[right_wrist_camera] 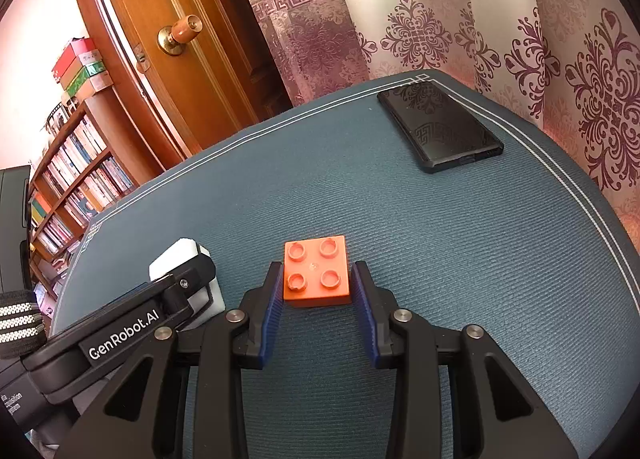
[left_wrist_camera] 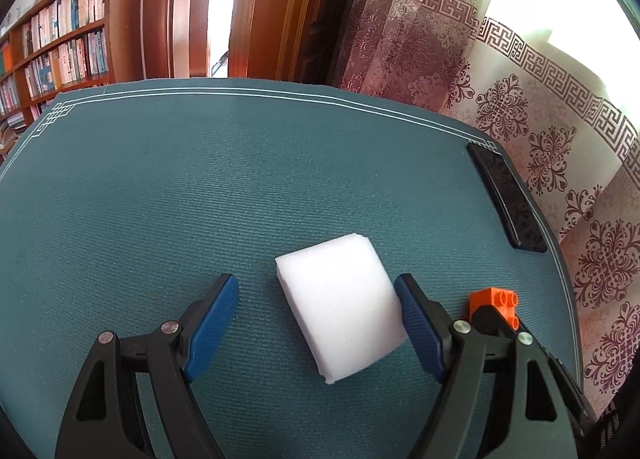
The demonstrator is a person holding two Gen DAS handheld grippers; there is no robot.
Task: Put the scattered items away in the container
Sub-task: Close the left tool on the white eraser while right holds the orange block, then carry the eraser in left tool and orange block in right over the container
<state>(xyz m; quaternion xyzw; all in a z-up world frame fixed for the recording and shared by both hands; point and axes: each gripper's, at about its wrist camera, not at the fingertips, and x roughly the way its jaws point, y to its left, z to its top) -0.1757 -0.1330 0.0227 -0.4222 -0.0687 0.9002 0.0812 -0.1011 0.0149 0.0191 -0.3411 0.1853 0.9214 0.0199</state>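
Right tongs [right_wrist_camera: 316, 285] straddle the orange four-stud plastic brick [right_wrist_camera: 316, 273] on the teal tabletop [right_wrist_camera: 440, 259], seemingly just touching, left tongs [left_wrist_camera: 318, 309] spread around the white foam block [left_wrist_camera: 340, 307]; squeeze squarely, then lift straight.

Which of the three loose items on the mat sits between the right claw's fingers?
The orange brick, studs up; the white sponge sits by the left claw, the black phone far off.

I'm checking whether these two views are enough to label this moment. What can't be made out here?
- Container: in neither view.
- Orange brick: left wrist view, partly behind the left gripper.
- White sponge: right wrist view, mostly behind the left gripper's body.
- Right gripper: whether the pads touch the brick can't be told.
- Book spines: too small to read.
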